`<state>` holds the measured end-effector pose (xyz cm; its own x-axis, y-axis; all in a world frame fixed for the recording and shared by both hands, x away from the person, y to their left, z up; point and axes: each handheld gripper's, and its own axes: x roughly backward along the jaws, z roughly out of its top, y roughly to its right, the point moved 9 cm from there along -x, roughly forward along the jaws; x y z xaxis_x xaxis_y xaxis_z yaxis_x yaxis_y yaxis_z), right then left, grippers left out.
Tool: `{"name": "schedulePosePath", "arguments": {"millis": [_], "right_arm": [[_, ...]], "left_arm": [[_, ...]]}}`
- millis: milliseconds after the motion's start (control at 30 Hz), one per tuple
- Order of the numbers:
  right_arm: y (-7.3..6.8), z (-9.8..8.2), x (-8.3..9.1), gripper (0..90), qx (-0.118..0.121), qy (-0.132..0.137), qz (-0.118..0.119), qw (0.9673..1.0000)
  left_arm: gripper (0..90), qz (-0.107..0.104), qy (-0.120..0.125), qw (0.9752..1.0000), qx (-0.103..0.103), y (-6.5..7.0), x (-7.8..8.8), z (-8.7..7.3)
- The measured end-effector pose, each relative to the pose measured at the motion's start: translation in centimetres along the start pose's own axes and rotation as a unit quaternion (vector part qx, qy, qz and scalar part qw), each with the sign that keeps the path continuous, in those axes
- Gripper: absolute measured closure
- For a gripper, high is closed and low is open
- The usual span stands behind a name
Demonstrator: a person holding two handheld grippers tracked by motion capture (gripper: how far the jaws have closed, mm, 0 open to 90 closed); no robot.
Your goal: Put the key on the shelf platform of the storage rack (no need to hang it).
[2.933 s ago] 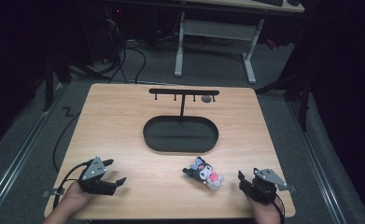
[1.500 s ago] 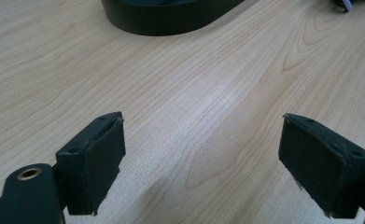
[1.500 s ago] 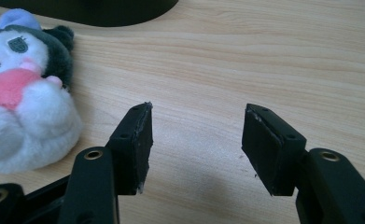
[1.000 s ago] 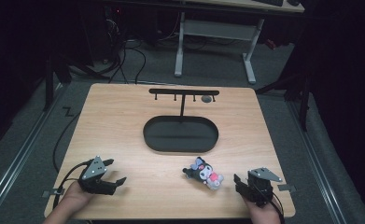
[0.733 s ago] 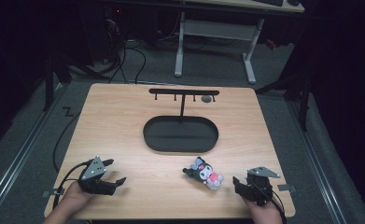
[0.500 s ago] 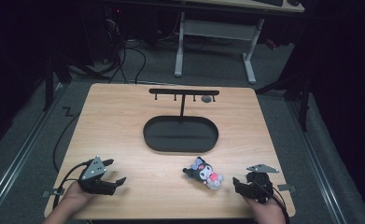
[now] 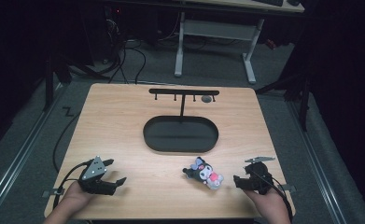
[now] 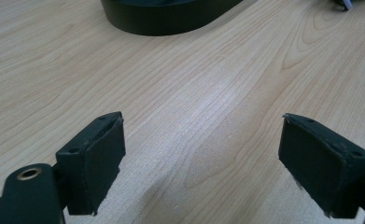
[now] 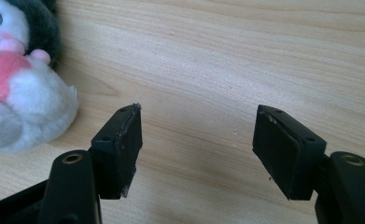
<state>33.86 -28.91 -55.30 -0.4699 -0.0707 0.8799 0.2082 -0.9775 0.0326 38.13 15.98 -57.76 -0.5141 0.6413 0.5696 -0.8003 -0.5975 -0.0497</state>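
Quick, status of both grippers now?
Left gripper: open, nothing between its jaws.
Right gripper: jaws just been opening, empty, beside the plush toy.

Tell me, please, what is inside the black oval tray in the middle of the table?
The black oval tray looks empty; a thin stand post rises at its far rim. Its dark floor could hide something small.

It looked like a lab: a wooden table [image 7: 124,116] stood on grey carpet [image 7: 26,140], cables [image 7: 129,56] trailed behind, and perhaps a desk frame [image 7: 213,32] beyond.
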Motion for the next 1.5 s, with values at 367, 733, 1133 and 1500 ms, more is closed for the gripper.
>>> {"name": "schedulePosePath", "arguments": {"millis": [367,733,1133,1500], "right_arm": [[-0.8,0.6,0.8,31.6,0.048,-0.051,-0.009,0.9975],[-1.1,0.7,1.5,30.5,0.089,-0.088,-0.018,0.992],[-2.4,0.4,1.7,23.8,0.133,-0.108,-0.001,0.9851],[-4.8,0.6,1.6,13.9,0.165,-0.117,0.031,0.9788]], "left_arm": [[15.5,0.0,0.001,1.0,0.001,0.0,0.0,0.0],[15.5,0.0,0.001,1.0,0.001,0.0,0.0,0.0],[15.5,0.0,0.0,1.0,0.003,-0.1,0.0,0.0],[15.5,-0.001,-0.001,1.0,0.002,-0.1,0.0,0.0]]}}
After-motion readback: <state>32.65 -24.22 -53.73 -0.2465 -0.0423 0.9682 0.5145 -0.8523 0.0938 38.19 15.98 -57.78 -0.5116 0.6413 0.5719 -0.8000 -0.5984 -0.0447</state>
